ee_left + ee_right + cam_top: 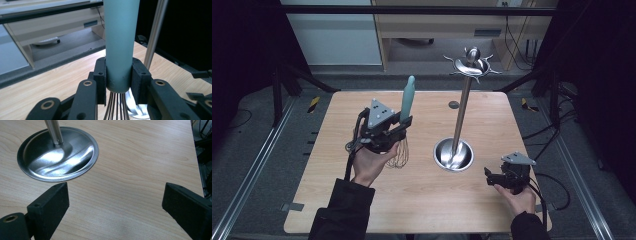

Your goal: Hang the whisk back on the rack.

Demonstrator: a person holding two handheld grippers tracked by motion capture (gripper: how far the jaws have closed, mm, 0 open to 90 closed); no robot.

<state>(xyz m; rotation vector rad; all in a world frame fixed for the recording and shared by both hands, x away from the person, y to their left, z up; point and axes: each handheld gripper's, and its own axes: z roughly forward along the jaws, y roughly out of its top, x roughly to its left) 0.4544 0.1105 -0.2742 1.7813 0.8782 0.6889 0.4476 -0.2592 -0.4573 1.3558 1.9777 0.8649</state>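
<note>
Two hand-held grippers work over a light wooden tabletop [422, 200], seen from above with the person's forearms entering from the near edge. On the left half of the tabletop, about midway between the near and far edges, the person's left hand [369, 162] holds the left gripper [404, 124] raised above the wood. Its jaws are clamped on a whisk [407, 102], gripping the pale teal handle at its lower end, one black pad on each side. The handle stands nearly upright above the jaws, leaning slightly toward the far edge, and the thin wire loops hang down below them. In the left gripper view the handle [120, 45] rises straight up between the two pads, with the wires fanning out just beneath. Right of centre stands a steel utensil stand [460, 107]: a round shiny base resting on the wood, a slim upright pole, and a crown of curved hooks at the top. Whisk and stand are near each other but apart. Near the right near corner, the right hand [518, 197] holds the right gripper [490, 176] low over the wood, its jaws spread wide with nothing between them. In the right gripper view those open jaws point toward the stand's base [57, 157], which lies just beyond the left jaw.
</note>
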